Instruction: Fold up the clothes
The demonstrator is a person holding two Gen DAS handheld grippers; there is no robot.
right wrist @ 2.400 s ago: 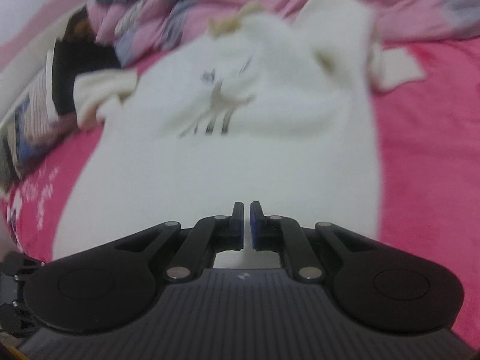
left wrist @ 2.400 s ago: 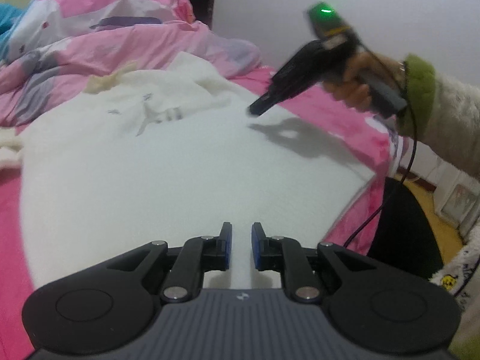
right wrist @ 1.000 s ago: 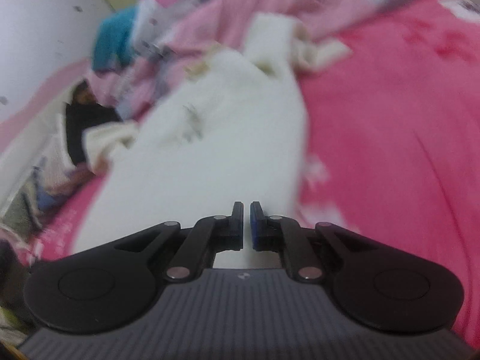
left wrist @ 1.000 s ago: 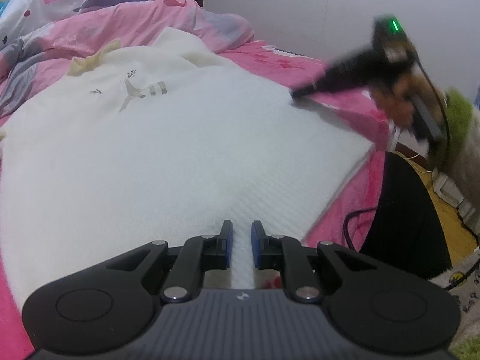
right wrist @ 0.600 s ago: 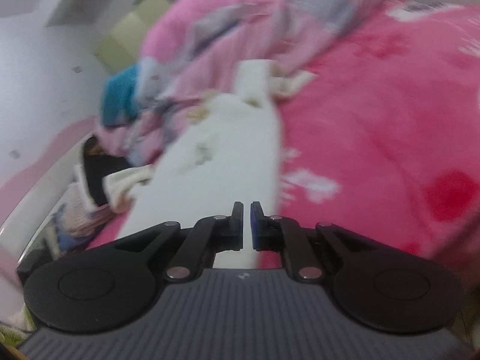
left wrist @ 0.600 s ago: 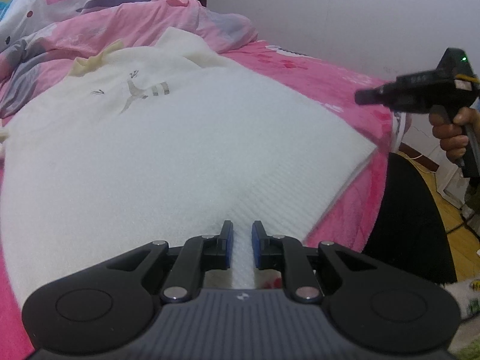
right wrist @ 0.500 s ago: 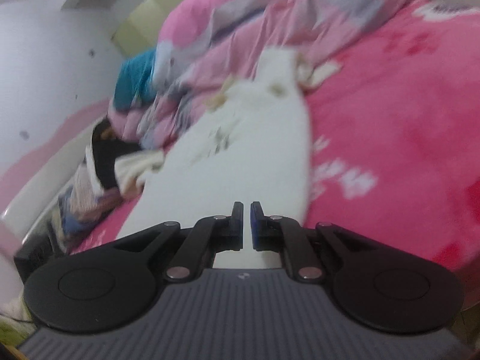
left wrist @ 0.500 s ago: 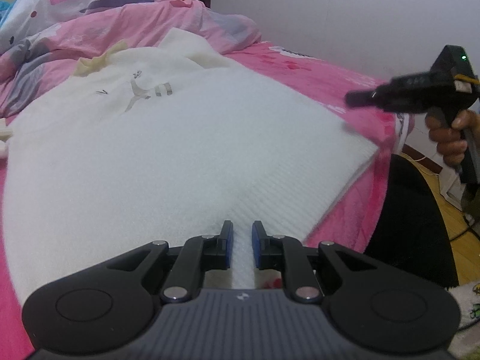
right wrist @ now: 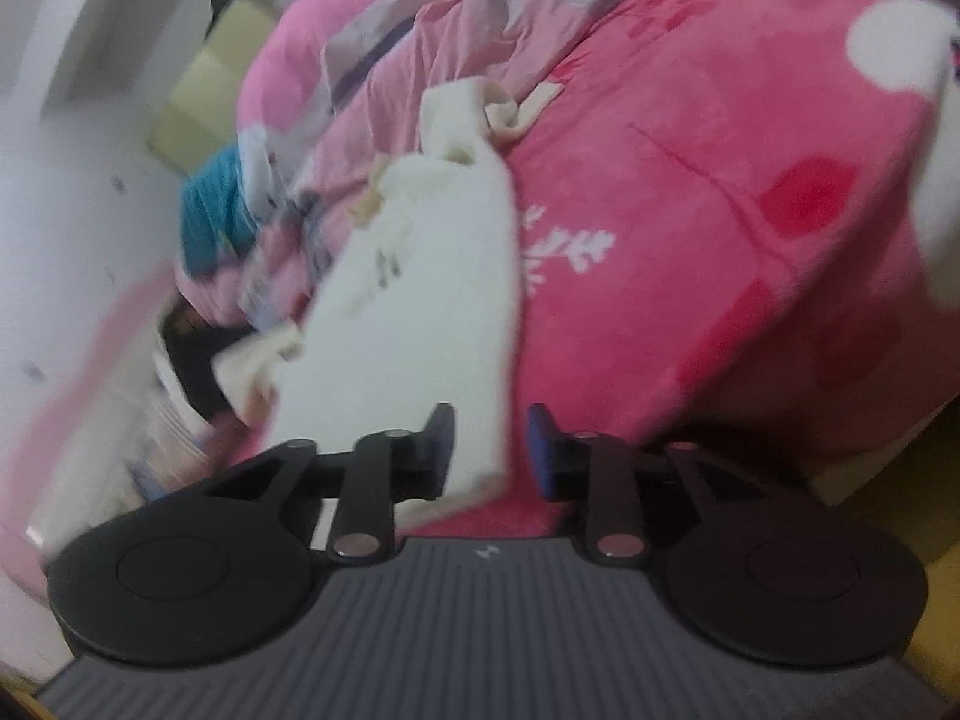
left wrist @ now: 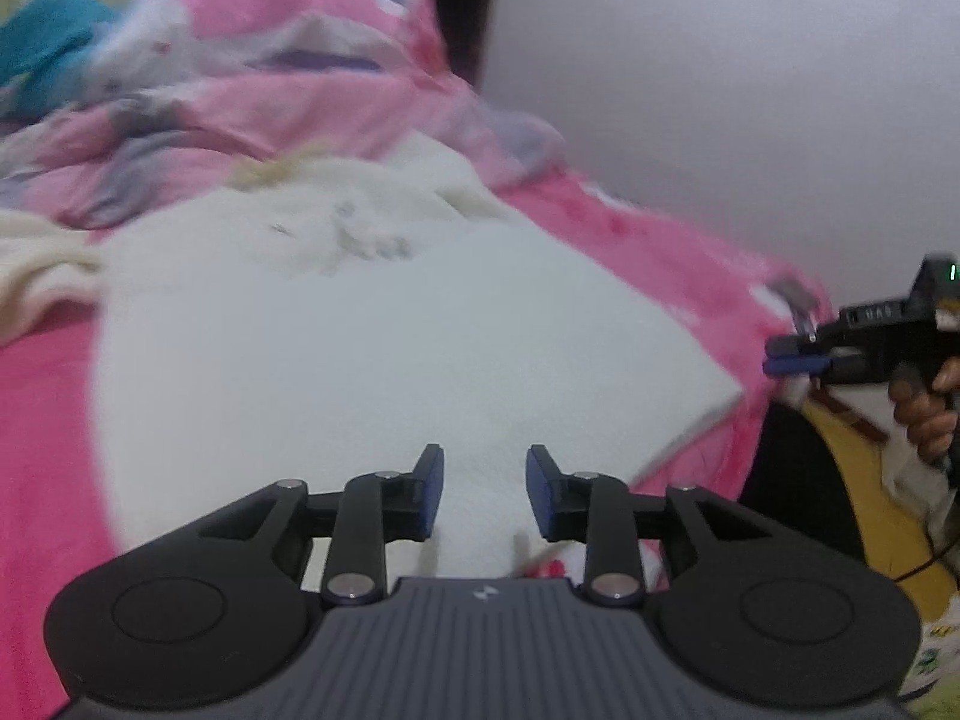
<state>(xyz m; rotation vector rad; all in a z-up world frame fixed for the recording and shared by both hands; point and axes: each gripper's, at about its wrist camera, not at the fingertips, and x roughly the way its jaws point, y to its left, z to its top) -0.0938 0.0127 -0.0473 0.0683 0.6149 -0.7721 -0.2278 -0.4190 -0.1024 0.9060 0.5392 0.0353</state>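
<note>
A white sweater with a small grey chest print lies flat on the pink bed, collar toward the far quilt. My left gripper sits over the near hem; its jaws are opening, the cloth lies under the gap and the pads do not press it. In the right wrist view the sweater is seen from its side. My right gripper is at the hem corner, jaws opening, the corner loose between them. The left wrist view shows that right gripper off the bed's right edge, held by a hand.
A crumpled pink quilt and a teal cloth are heaped behind the sweater. A pile of dark and striped clothes lies beyond the sweater's far side. A black object stands by the bed's edge above a yellow floor.
Both grippers' jaws have gone from shut to parted. The right gripper has swung out past the bed's right edge to the hem corner. The left gripper has lifted a little and tilted.
</note>
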